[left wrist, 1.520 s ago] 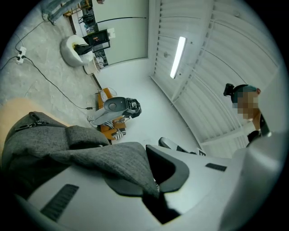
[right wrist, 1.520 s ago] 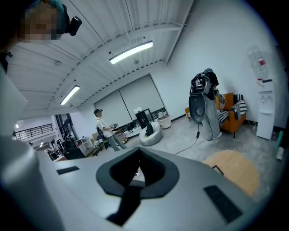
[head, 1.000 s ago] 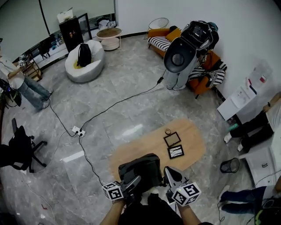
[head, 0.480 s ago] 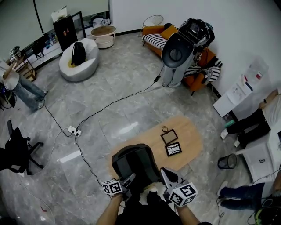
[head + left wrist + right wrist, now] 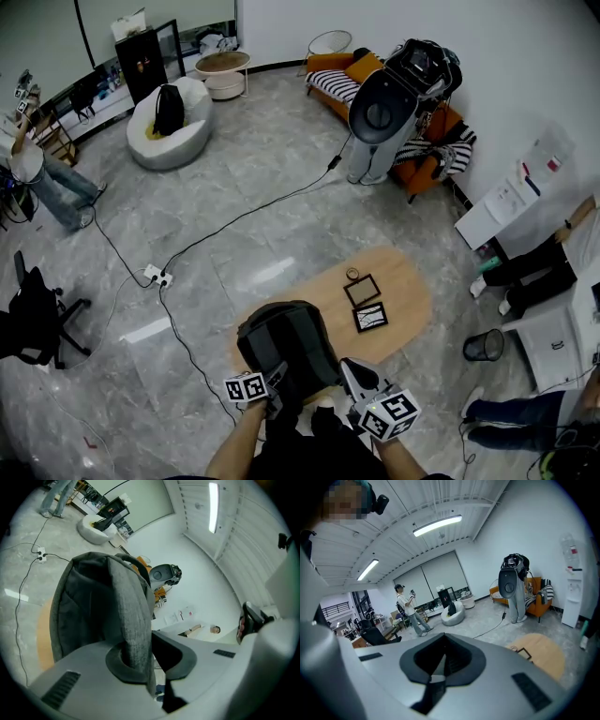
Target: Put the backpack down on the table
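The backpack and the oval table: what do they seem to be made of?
The backpack looks like dark grey woven fabric, matt; its strap shows a coarse, felt-like weave. The table looks like light wood or wood-look laminate, smooth; no grain can be made out.

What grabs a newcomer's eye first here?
The dark grey backpack at the near end of the oval wooden table. The jaws of the left gripper have just been closing and pinch its grey strap. Farther off, a tall white machine stands by the orange sofa.
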Tool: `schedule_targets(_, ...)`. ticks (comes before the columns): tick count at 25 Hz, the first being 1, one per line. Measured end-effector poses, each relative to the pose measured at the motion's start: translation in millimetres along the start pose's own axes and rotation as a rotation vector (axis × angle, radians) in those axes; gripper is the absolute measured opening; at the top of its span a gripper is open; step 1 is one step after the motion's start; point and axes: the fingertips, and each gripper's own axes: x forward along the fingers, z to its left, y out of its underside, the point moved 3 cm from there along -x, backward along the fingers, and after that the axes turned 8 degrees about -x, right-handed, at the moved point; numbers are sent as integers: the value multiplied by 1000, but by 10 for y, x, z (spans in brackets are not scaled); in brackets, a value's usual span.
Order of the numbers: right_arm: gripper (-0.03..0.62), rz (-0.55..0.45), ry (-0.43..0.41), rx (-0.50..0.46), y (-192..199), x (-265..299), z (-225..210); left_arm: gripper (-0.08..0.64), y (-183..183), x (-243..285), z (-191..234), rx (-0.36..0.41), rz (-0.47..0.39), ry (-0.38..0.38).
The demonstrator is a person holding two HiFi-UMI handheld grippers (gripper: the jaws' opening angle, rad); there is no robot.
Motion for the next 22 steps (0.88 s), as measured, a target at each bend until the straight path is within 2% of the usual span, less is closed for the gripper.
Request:
schedule_targets(5, 11, 4, 8, -6, 7, -10, -5, 46, -153, 6, 78, 70, -46, -50)
schedule_targets(8, 11, 8, 11, 0, 40, -18, -1, 105, -209, 5, 212, 73, -43, -114)
schedule_targets(10, 11, 12, 10, -4, 49, -34, -5, 141, -237, -14, 287, 35, -63, -130)
schedule_targets(12, 11, 18, 8, -12, 55, -45, -7, 141, -290, -59, 378, -41, -101, -141)
schedule_targets(15, 11, 25, 2, -7, 80, -38, -8, 56, -399, -126, 539, -147, -113, -161)
schedule_targets(19, 11, 36, -2, -6, 98, -13, 1, 41, -392, -153, 639, -152, -72, -211)
schedule_targets(22, 11, 41, -14, -10, 96, 22, 30, 41, -229, -151, 714, -107, -28, -282)
